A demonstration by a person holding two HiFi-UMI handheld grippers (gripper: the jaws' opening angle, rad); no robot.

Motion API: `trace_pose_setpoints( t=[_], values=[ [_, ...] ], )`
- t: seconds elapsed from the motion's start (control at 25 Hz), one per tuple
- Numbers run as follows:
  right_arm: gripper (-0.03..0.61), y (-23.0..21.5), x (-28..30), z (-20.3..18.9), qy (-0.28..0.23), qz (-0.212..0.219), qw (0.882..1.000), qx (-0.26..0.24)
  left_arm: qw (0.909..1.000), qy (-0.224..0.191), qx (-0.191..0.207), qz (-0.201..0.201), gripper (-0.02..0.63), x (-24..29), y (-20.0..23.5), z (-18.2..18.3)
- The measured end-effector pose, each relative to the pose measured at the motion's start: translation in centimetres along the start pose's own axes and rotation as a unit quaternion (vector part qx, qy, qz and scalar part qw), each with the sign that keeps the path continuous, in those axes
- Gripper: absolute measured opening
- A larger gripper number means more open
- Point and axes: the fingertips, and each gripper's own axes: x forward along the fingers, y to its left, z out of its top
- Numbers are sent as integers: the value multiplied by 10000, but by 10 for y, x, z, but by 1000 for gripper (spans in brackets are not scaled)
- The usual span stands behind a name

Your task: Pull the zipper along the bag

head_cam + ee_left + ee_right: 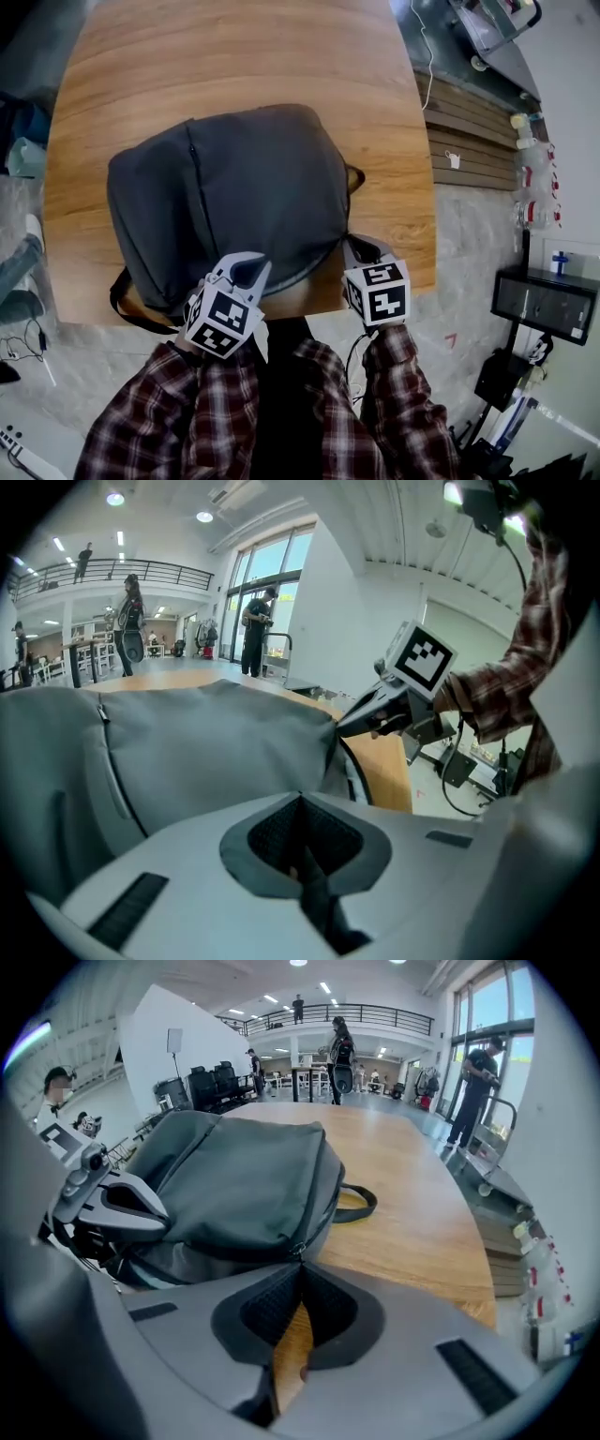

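The left gripper [246, 274], jaws closed together, has its tips against the near edge of the grey backpack [234, 187], which lies on the wooden table [234, 56]. At the backpack's near right corner, the right gripper [300, 1267] is pinched shut on the zipper pull [296, 1251].

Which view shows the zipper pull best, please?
The right gripper view: the zipper pull sits at the closed tips of the right gripper. In the head view that gripper hides it; in the left gripper view it is too small to make out.
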Motion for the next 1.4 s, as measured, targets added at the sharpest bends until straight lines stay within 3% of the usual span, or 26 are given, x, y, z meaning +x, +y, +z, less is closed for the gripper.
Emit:
trace_pose_setpoints(
  t=[0.16, 0.28, 0.4, 0.44, 0.52, 0.6, 0.72, 0.84, 0.92, 1.08, 1.4],
  values=[
    [14, 22, -5, -7, 2, 543, 9985, -103, 9972, 327, 673, 20, 11, 1, 20, -5],
    [14, 44, -3, -7, -76, 934, 9956, -69, 9948, 589, 799, 244, 11, 2, 57, -1],
    [14, 67, 1, -1, -179, 1211, 9925, -20, 9923, 837, 426, 809, 11, -4, 89, 11],
    [14, 75, 2, 1, -193, 1305, 9913, -8, 9915, 750, 160, 1054, 11, -9, 94, 19],
    [14, 94, 3, 5, -210, 1522, 9881, -31, 9893, 174, -671, 1286, 11, -20, 92, 43],
    [14, 116, 4, 9, -210, 1759, 9841, -130, 9818, -380, -1532, 1057, 11, -21, 76, 63],
    [14, 148, 5, 11, -222, 1998, 9786, -428, 9739, -488, -2126, 630, 11, -4, 54, 63],
    [14, 155, 6, 7, -186, 1944, 9770, -859, 9701, -296, -2349, 527, 11, 9, 48, 31],
    [14, 150, 9, 5, -169, 1882, 9752, -1149, 9670, -401, -2471, 482, 11, 10, 49, 18],
    [14, 140, 11, 7, -171, 1679, 9676, -1876, 9732, -384, -2225, 434, 9, 10, 45, 9],
    [15, 114, 14, 20, -222, 1570, 9607, -2280, 9744, -384, -2179, 411, 9, 13, 42, 9]
  ],
)
